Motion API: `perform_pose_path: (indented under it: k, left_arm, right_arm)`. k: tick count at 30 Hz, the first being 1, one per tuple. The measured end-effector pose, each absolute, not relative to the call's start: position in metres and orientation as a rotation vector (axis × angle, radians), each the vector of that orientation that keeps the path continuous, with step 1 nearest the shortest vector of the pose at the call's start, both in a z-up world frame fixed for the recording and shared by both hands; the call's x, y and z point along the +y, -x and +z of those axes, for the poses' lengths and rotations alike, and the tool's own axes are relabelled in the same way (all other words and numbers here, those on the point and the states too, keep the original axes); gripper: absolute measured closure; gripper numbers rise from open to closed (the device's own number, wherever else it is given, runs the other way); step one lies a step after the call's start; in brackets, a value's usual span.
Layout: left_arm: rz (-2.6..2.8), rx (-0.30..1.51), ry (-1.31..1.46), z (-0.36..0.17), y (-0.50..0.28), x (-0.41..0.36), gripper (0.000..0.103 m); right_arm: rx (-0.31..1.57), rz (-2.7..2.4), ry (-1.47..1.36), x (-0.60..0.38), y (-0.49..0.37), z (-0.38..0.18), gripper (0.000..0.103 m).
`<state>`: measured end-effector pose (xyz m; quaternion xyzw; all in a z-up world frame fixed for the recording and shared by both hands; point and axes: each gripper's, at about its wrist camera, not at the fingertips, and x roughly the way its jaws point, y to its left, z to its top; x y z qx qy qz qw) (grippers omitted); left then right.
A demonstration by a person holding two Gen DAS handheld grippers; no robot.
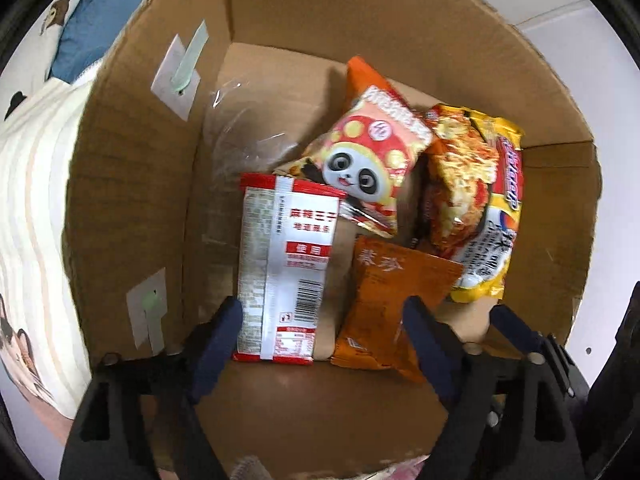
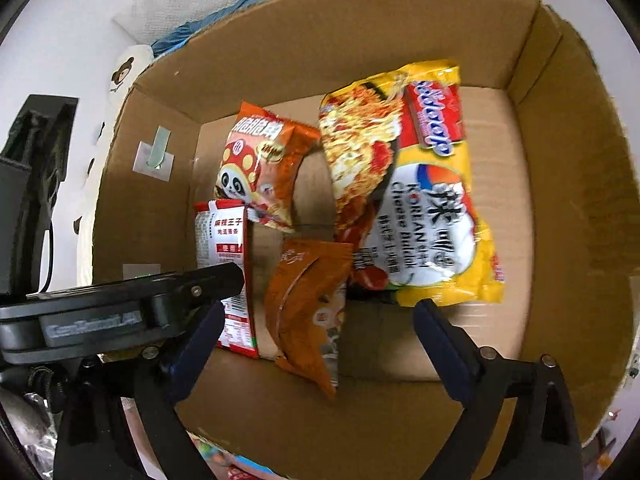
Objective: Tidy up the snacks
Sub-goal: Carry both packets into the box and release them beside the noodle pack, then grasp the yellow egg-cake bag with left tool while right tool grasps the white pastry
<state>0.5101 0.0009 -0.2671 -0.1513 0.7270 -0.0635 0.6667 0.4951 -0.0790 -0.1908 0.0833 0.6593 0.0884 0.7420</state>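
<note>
Inside the box [image 2: 568, 168], the panda bag [image 1: 372, 168] partly hides beneath the red packet [image 1: 284, 268], while both grippers, left [image 1: 320, 316] and right [image 2: 320, 320], gape wide, empty.

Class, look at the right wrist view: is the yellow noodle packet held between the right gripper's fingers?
No. The yellow noodle packet lies on the floor of the cardboard box, beyond the open, empty right gripper.

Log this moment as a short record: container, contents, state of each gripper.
container: open cardboard box, flaps up
contents: yellow noodle pack; panda snack bag; red-and-white packet; orange-brown pouch
overlap: panda snack bag's lower edge lies over the red-and-white packet's top
left gripper: open, empty, above the box
right gripper: open, empty, above the box
outside box: bear-print fabric
</note>
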Motion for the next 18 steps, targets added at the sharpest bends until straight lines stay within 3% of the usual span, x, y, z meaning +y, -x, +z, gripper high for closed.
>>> perform_pose_path:
  k: [18]
  left_arm:
    - [-0.057,1.220,0.146,-0.168,-0.425,0.001,0.016]
  right_arm:
    - [1.222,0.094,-0.082,-0.123,-0.424,-0.100,0.004]
